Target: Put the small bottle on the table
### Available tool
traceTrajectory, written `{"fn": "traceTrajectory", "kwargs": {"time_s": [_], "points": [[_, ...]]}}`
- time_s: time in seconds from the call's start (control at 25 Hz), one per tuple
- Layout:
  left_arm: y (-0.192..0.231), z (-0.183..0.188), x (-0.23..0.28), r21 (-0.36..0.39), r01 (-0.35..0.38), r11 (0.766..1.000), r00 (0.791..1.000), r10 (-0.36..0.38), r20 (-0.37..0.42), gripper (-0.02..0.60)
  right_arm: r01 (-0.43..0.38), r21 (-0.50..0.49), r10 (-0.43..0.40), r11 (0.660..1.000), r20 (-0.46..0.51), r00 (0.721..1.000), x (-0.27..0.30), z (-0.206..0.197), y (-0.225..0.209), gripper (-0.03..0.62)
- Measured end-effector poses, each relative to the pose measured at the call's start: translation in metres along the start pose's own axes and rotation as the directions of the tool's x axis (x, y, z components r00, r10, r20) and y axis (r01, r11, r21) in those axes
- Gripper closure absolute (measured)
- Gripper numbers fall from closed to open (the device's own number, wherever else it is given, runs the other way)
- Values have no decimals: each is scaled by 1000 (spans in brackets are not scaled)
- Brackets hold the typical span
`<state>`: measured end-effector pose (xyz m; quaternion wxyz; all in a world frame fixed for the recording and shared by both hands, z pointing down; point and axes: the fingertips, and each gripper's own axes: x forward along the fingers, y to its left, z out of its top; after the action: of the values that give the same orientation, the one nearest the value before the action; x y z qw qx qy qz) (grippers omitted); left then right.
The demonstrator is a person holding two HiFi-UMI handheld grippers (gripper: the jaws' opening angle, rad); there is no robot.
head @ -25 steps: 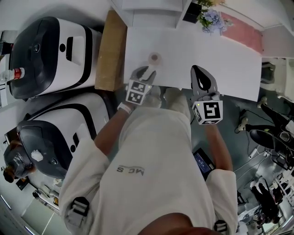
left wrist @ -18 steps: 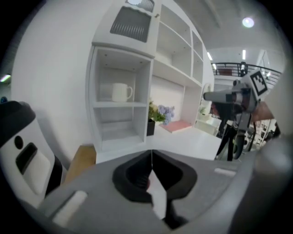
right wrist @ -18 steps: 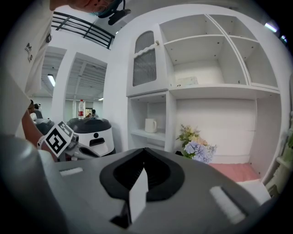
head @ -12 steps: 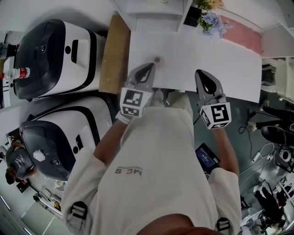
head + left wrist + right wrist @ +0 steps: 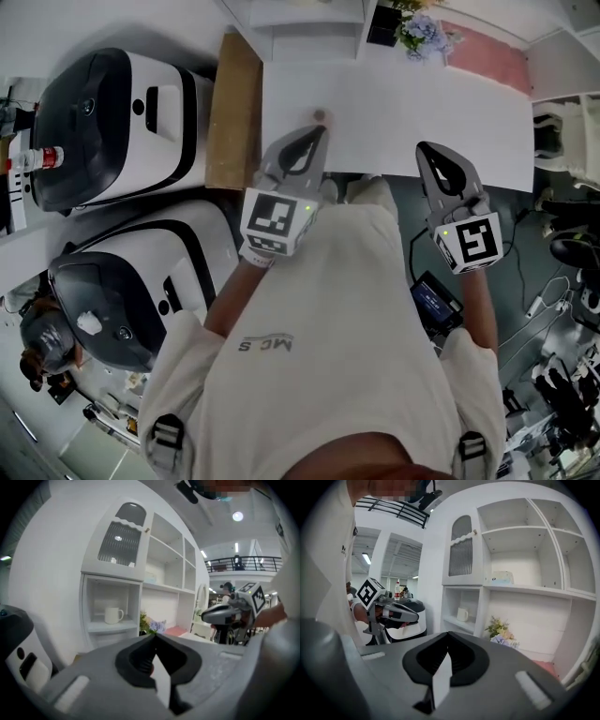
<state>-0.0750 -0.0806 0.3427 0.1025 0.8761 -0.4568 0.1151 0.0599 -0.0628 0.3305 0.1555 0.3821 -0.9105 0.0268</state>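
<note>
The small bottle (image 5: 320, 115), seen from above as a small round brownish cap, stands on the white table (image 5: 403, 103) near its front edge. My left gripper (image 5: 319, 132) hovers just in front of the bottle, shut, with nothing between its jaws. In the left gripper view its tips (image 5: 154, 635) meet and the bottle is hidden below them. My right gripper (image 5: 433, 150) is over the table's front edge further right, also shut and empty; its tips (image 5: 448, 633) are closed in the right gripper view.
Behind the table stands a white cabinet (image 5: 520, 550) with a mug (image 5: 112, 615) on a shelf. Flowers (image 5: 417, 37) and a pink mat (image 5: 487, 61) lie at the table's back. A wooden board (image 5: 234, 112) and two black-and-white machines (image 5: 103, 122) are on the left.
The left gripper's jaws, slightly apart by the bottle a second ago, have closed with nothing in them. Both grippers have risen toward the camera. The bottle stays on the table.
</note>
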Motion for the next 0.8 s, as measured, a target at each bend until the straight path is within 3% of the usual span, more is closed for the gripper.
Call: {"fn": "traceTrajectory", "kwargs": {"time_s": [0.2, 0.4, 0.8], "points": [[-16, -15, 1, -6, 63, 998, 997, -63, -49, 581, 5, 44, -6, 999, 32, 999, -7, -2, 3, 600], [-33, -22, 7, -52, 119, 992, 991, -121, -48, 581, -49, 217, 38, 975, 55, 998, 2, -15, 9, 600], [-51, -24, 7, -44, 145, 988, 989, -147, -35, 581, -35, 132, 29, 991, 44, 999, 0, -1, 13, 600]]}}
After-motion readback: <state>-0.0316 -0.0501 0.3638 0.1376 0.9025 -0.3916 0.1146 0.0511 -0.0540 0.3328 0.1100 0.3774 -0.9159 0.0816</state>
